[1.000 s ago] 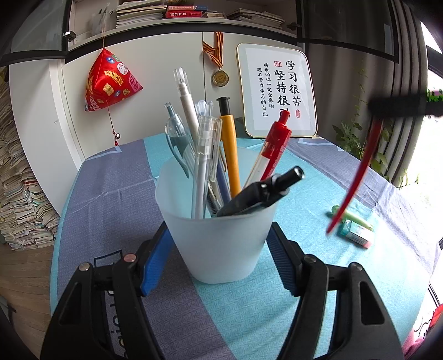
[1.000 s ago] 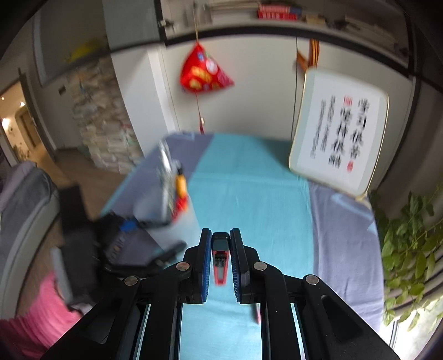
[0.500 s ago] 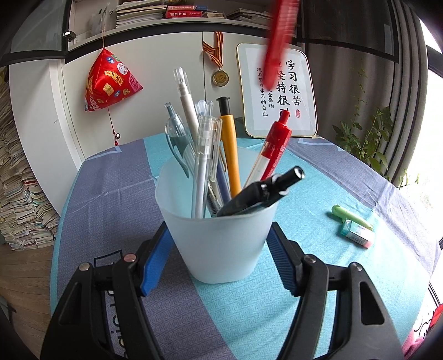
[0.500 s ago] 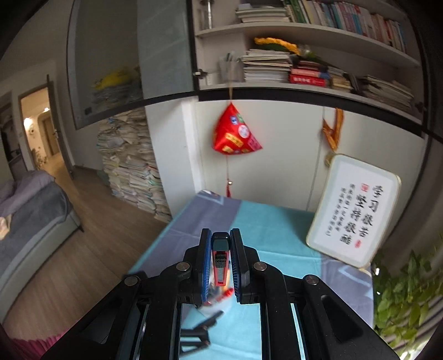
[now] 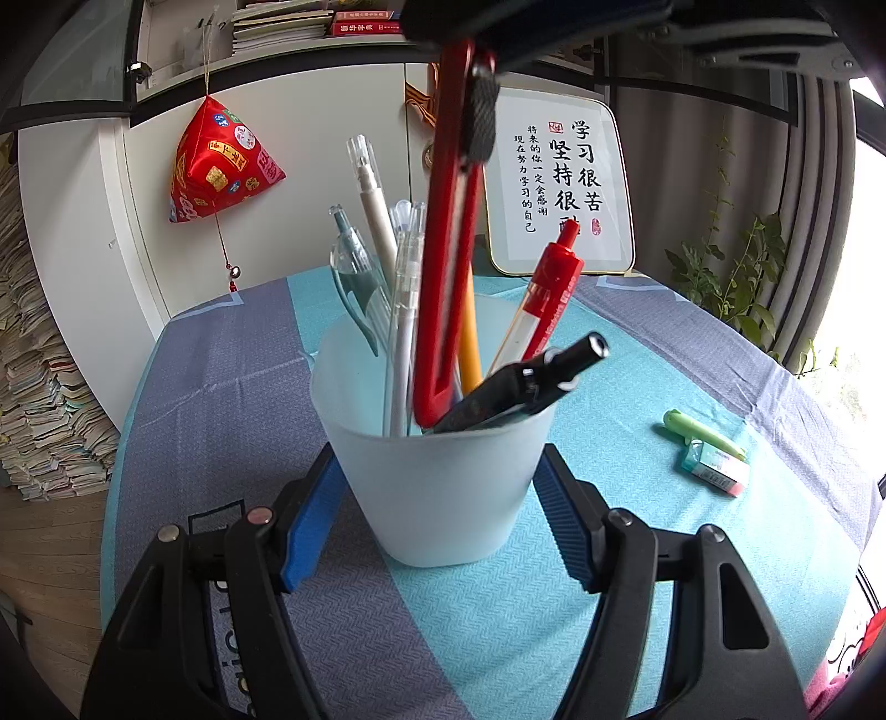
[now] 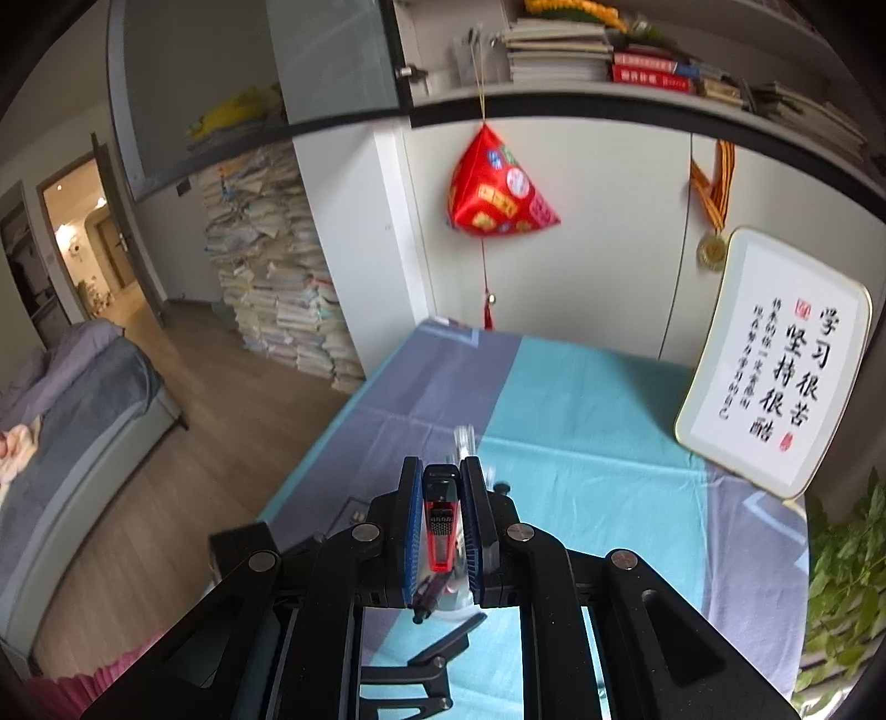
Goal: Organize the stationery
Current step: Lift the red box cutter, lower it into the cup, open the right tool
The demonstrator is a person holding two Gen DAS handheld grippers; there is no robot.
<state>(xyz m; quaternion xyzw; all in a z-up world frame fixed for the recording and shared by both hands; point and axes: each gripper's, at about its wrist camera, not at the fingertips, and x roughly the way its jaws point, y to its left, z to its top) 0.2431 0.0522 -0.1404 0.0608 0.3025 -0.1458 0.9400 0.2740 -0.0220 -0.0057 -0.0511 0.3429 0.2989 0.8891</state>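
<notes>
A frosted white cup (image 5: 443, 487) stands on the table between the jaws of my left gripper (image 5: 437, 509), which clasp its sides. It holds several pens, among them a red pen (image 5: 548, 299) and a black marker (image 5: 520, 387). My right gripper (image 6: 440, 515) is shut on a red utility knife (image 6: 441, 526). In the left wrist view the knife (image 5: 443, 249) hangs upright from above, with its lower end inside the cup's mouth. The right gripper's body (image 5: 554, 27) shows at the top edge.
A green highlighter (image 5: 703, 435) and an eraser (image 5: 717, 471) lie on the blue and grey tablecloth (image 5: 221, 376) to the right. A framed calligraphy panel (image 5: 565, 188) leans at the back. A red hanging ornament (image 5: 221, 160) is on the cabinet. Plants (image 5: 725, 271) stand at the right.
The right gripper has carried the red knife from the right side to above the cup and lowered its end into the cup. The left gripper and cup have not moved.
</notes>
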